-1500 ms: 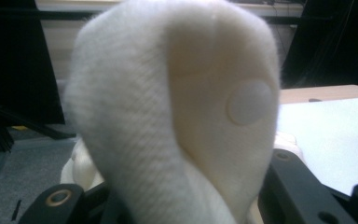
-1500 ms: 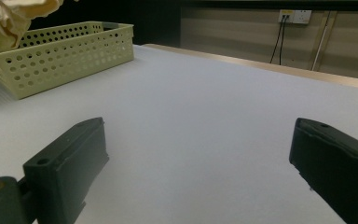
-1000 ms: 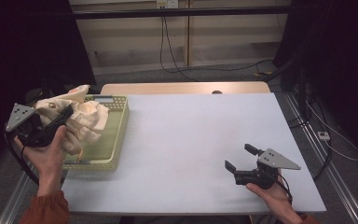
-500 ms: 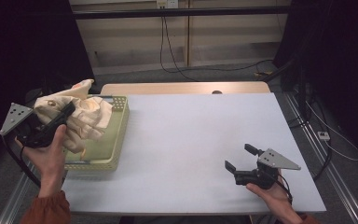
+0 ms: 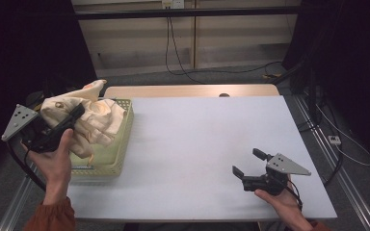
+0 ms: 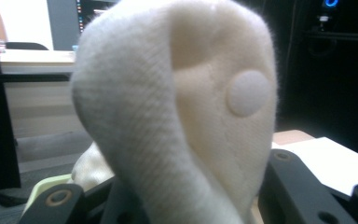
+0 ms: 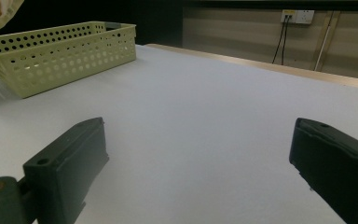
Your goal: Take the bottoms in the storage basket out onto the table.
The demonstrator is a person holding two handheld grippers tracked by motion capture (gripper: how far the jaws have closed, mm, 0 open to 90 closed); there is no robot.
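Held cream cloth [image 5: 94, 120], bunched over pale green perforated basket [image 5: 120, 156] at table [image 5: 207, 144] left edge. Left gripper [image 5: 74, 113] fingers clamped on cloth fold. Right gripper [image 5: 247, 162] fingers wide apart, empty, low over table. No legible writing.

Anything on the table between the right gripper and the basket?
No: in the high view, only bare white table separates the right gripper from the basket.
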